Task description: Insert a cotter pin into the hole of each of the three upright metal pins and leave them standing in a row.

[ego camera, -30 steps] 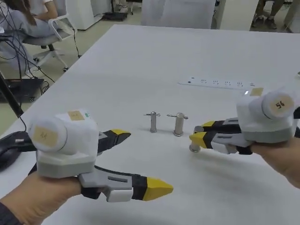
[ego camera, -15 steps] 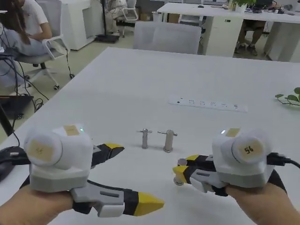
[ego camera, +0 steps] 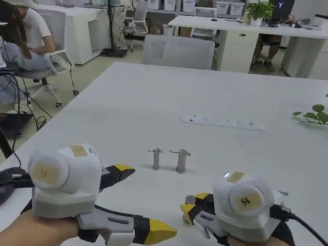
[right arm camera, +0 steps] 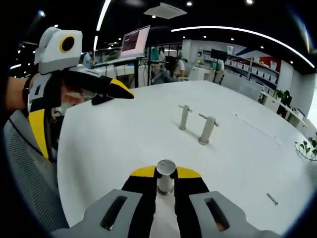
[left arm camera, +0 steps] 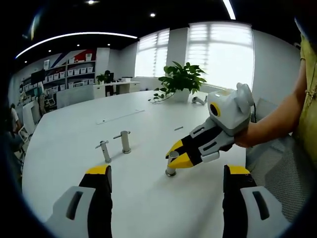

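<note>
Right gripper view: a bare metal pin (right arm camera: 166,181) stands upright, clamped in the right gripper (right arm camera: 166,172). Farther off, two pins with cotter pins (right arm camera: 184,117) (right arm camera: 207,129) stand side by side on the table (right arm camera: 124,134). A loose cotter pin (right arm camera: 272,199) lies to the right. The left gripper (left arm camera: 167,173) gapes wide.

Mid-frame, one pin (ego camera: 156,158) stands left of a second pin (ego camera: 180,161) on the table (ego camera: 128,102). A strip (ego camera: 222,123) lies behind. Lower right, the right gripper (right arm camera: 166,172) holds a third pin (right arm camera: 165,184).
</note>
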### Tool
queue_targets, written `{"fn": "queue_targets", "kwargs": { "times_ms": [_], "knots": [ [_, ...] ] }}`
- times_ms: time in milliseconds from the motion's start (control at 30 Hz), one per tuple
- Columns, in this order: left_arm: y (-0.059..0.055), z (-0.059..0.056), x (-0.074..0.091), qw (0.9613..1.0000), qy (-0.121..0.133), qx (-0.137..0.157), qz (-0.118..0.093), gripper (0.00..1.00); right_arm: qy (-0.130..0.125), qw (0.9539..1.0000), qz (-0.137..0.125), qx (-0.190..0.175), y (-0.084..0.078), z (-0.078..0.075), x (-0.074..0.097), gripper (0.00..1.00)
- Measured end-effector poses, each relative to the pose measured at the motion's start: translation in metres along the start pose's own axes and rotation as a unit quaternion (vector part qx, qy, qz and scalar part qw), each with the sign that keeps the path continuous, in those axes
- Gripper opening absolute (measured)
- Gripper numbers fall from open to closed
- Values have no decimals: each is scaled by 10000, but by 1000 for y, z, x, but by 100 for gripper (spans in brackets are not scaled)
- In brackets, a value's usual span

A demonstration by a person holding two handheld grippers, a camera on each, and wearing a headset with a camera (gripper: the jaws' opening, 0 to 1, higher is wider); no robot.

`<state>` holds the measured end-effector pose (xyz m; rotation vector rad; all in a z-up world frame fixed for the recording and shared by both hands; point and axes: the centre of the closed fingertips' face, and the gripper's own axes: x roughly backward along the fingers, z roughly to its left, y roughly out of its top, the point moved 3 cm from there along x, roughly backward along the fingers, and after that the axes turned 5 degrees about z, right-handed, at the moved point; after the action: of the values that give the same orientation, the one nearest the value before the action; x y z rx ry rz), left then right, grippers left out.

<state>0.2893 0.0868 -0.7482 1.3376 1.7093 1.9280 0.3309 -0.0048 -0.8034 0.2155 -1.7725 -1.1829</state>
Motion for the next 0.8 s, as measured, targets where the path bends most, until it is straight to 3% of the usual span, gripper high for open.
{"fn": "queue_targets", "kwargs": {
  "times_ms": [433, 800],
  "knots": [
    [-3, 0, 2, 10000, 9, 42, 7, 92, -89, 9997, -102, -197, -4, -1, -1, 12],
    [-3, -2, 1, 10000, -13, 21, 25, 91, -56, 9998, -175, -72, -3, -1, 0, 17]
  ]
}}
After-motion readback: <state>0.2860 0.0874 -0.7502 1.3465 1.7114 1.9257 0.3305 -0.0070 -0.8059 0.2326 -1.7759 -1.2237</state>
